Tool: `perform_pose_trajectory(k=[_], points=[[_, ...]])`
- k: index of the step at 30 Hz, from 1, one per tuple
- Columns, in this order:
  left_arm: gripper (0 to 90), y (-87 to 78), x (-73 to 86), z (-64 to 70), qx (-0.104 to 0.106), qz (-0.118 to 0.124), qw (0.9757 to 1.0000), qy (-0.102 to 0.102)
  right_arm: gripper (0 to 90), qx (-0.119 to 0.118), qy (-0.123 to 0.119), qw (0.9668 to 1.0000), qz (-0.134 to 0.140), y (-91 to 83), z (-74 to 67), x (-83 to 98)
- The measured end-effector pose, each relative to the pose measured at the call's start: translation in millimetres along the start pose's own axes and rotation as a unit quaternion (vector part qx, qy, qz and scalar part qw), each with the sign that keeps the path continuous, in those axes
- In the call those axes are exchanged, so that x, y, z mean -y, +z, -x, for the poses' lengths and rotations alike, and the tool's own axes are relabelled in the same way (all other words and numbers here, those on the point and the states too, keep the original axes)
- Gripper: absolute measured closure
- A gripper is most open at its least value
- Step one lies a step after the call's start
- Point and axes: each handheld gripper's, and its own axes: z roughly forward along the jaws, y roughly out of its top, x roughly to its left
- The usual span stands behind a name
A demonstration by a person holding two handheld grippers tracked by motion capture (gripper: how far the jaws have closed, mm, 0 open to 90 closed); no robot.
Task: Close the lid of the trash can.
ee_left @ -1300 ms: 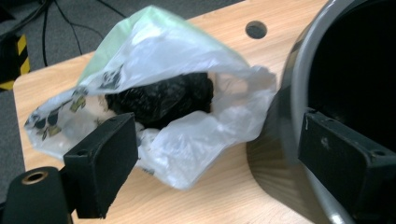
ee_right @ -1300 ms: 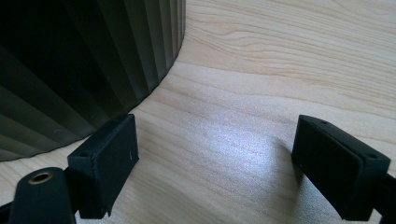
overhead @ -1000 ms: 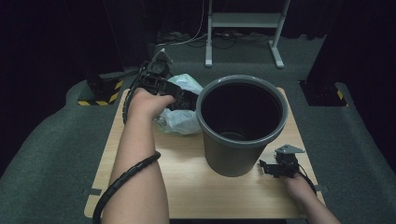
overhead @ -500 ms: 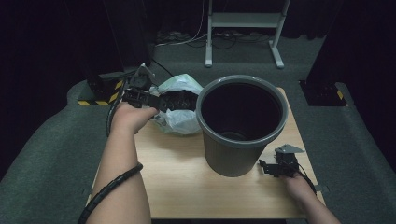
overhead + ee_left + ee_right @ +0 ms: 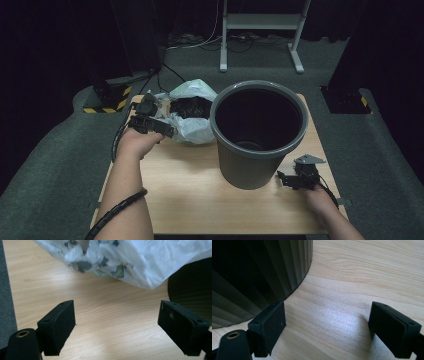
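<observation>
From the high view, the left gripper (image 5: 150, 121) sat at the table's (image 5: 195, 200) left edge, its jaws pointed toward the white bag (image 5: 192, 120) lying just beside it; whether it touched the bag could not be told from there. The bag, open at the top with dark contents showing, rested on the far left part of the table against the grey bin (image 5: 257, 132). The bin stood upright near the table's middle. The right gripper (image 5: 295, 179) lay low on the wood just beside the bin's base, on its right side. In the left gripper view, the left gripper (image 5: 117, 322) had its jaws spread wide with nothing but bare wood between them; the bag (image 5: 140, 260) lay ahead of the fingertips, clear of both pads, and the dark bin (image 5: 192, 290) showed at the right edge. In the right gripper view, the right gripper (image 5: 327, 325) was likewise wide open and empty over the table (image 5: 362, 277), with the ribbed wall of the bin (image 5: 257, 272) close by its one jaw, contact not certain.
</observation>
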Motion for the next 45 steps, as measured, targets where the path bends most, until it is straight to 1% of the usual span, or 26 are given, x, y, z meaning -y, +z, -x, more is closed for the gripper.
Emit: perform_pose_trajectory(k=[4,5,7,8,12,13,17,18,22,26,28,29,30,31,32,33,34,35,36,37,38,40,42,43,44,45], points=[[14.5,12.7,12.0,-8.2,-0.001,-0.002,1.0000,-0.006,13.9,0.000,0.000,1.0000,0.000,0.0,0.0,0.0],[14.5,14.0,14.0,-10.7,-0.001,-0.010,1.0000,0.001,13.9,0.000,0.000,1.0000,0.000,0.0,0.0,0.0],[14.1,21.6,20.8,-14.5,-0.005,-0.007,1.0000,-0.001,13.9,0.000,0.000,1.0000,0.000,0.0,0.0,0.0],[14.1,22.7,23.2,-17.0,-0.003,-0.019,0.9998,0.010,13.9,0.000,0.000,1.0000,0.000,0.0,0.0,0.0],[14.1,37.1,38.2,-21.0,0.001,-0.021,0.9998,-0.001,13.9,0.000,-0.001,1.0000,-0.001,-0.1,0.1,-0.1],[14.1,40.9,42.8,-24.5,0.000,-0.029,0.9995,0.009,13.9,0.000,0.000,1.0000,0.000,0.1,0.1,-0.1],[14.1,56.9,59.0,-31.7,0.004,-0.038,0.9993,0.003,13.9,0.000,-0.001,1.0000,0.000,0.1,0.1,-0.1],[14.1,61.0,63.4,-32.4,0.004,-0.040,0.9992,-0.006,13.9,0.000,-0.002,1.0000,0.000,0.1,0.3,-0.1],[14.2,73.7,79.6,-38.5,0.007,-0.053,0.9986,0.007,13.9,-0.001,0.000,1.0000,-0.002,0.0,0.0,-0.2],[14.2,90.6,101.9,-40.0,-0.002,-0.061,0.9981,0.014,13.9,-0.001,0.001,1.0000,-0.002,0.0,-0.1,-0.2],[14.2,98.3,112.3,-41.3,-0.006,-0.056,0.9983,0.013,13.9,-0.001,0.001,1.0000,-0.002,0.0,-0.1,-0.3],[14.2,100.9,117.3,-42.6,-0.008,-0.063,0.9978,0.019,13.9,-0.001,0.000,1.0000,-0.001,0.0,-0.1,-0.3],[14.2,104.0,121.2,-42.3,-0.012,-0.058,0.9981,0.014,13.9,-0.001,0.001,1.0000,-0.002,0.0,-0.1,-0.3],[14.3,103.2,125.1,-47.0,-0.010,-0.090,0.9950,0.044,13.9,-0.001,0.000,1.0000,-0.002,0.1,-0.1,-0.3],[14.3,106.7,129.6,-47.8,-0.012,-0.085,0.9953,0.045,13.9,-0.001,0.000,1.0000,-0.002,0.1,-0.1,-0.3],[14.3,111.9,135.8,-46.2,-0.015,-0.058,0.9977,0.030,13.8,-0.001,0.000,1.0000,-0.002,0.1,-0.1,-0.3],[10.8,112.1,137.6,-46.7,-0.014,-0.052,0.9978,0.039,13.9,-0.001,0.000,1.0000,-0.002,0.1,-0.1,-0.3],[10.9,111.0,139.5,-47.7,-0.011,-0.046,0.9976,0.050,13.8,-0.001,0.000,1.0000,-0.002,0.1,-0.1,-0.3],[10.2,112.9,142.4,-44.7,-0.005,-0.021,0.9993,0.029,13.8,-0.001,0.000,1.0000,-0.002,0.1,-0.1,-0.4],[9.1,110.2,144.2,-47.7,0.000,-0.030,0.9979,0.058,13.8,-0.001,0.000,1.0000,-0.002,0.1,-0.1,-0.4],[7.8,111.0,148.0,-47.0,0.003,-0.012,0.9981,0.060,13.8,-0.001,0.000,1.0000,-0.002,0.1,-0.2,-0.4],[2.3,111.0,154.7,-50.0,0.017,0.012,0.9970,0.075,13.8,-0.001,0.000,1.0000,-0.002,0.2,-0.2,-0.4],[0.0,110.6,160.2,-52.3,0.031,0.042,0.9960,0.072,13.8,-0.001,0.000,1.0000,-0.002,0.1,-0.1,-0.5],[0.0,109.6,164.8,-56.8,0.043,0.064,0.9932,0.087,13.8,-0.001,0.000,1.0000,-0.002,0.1,-0.2,-0.5],[0.0,110.0,170.1,-59.4,0.060,0.095,0.9902,0.082,13.8,-0.001,0.000,1.0000,-0.002,0.1,-0.2,-0.5],[0.0,111.1,176.7,-62.2,0.080,0.136,0.9848,0.072,13.8,-0.001,0.000,1.0000,-0.002,0.1,-0.2,-0.5]])
